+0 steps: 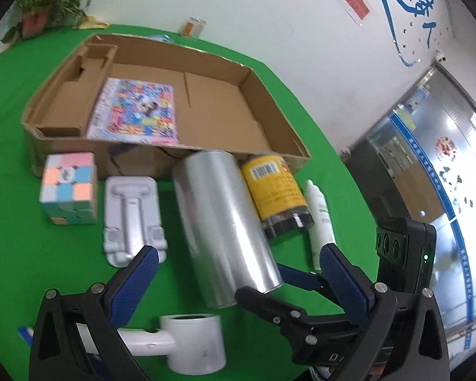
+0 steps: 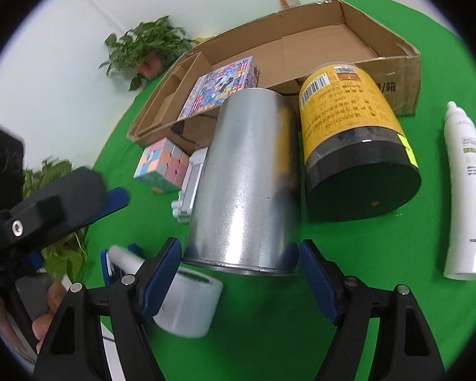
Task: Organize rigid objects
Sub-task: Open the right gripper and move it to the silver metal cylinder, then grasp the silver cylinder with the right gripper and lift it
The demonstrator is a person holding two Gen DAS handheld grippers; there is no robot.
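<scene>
- The right gripper [image 2: 239, 258] has its jaws apart, flanking the near end of the silver can [image 2: 247, 171]; the left gripper [image 1: 238, 260] is spread too.
- The can lies on the green table [image 2: 380, 254], near the cardboard box [image 2: 301, 41].
- The yellow jar [image 2: 349, 117] carries a barcode; its small print is unreadable.
- The wall lettering [image 1: 425, 9] is cut off.

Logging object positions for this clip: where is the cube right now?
The cube sits on the green table, at the left of the left wrist view, against the cardboard box front and left of the white stand.
</scene>
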